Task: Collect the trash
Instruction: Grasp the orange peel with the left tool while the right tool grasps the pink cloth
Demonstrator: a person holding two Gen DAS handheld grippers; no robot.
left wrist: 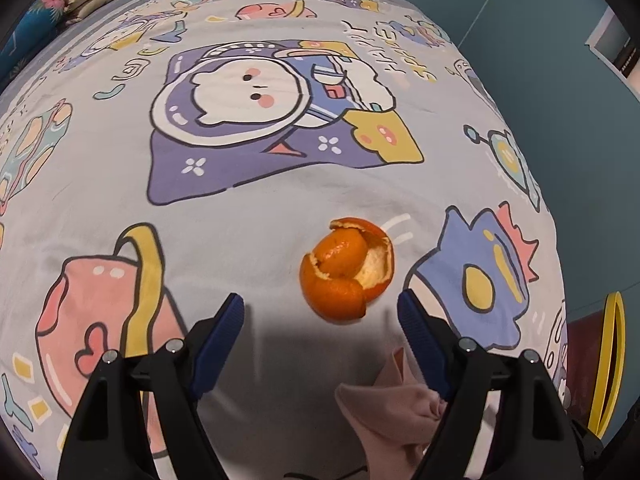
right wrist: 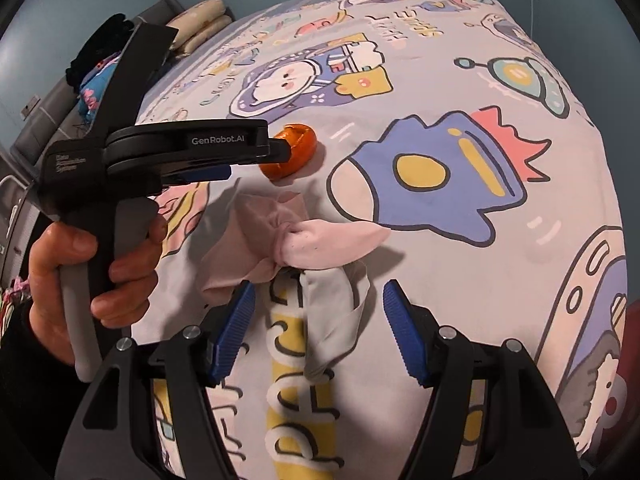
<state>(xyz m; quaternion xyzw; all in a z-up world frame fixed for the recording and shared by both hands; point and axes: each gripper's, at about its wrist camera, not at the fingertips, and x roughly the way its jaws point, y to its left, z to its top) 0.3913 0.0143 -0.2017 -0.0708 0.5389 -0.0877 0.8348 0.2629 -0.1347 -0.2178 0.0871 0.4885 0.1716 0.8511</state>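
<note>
Orange peel (left wrist: 347, 269) lies on the bedsheet (left wrist: 248, 200), torn opening facing up, long axis running diagonally. Your left gripper (left wrist: 321, 316) and right gripper (right wrist: 316, 306) are spread wide, holding nothing.

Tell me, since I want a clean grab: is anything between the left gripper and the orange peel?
Nothing visible. The orange peel lies on bare bedsheet just ahead of the open left gripper; the pink cloth sits behind the fingertips.
</note>
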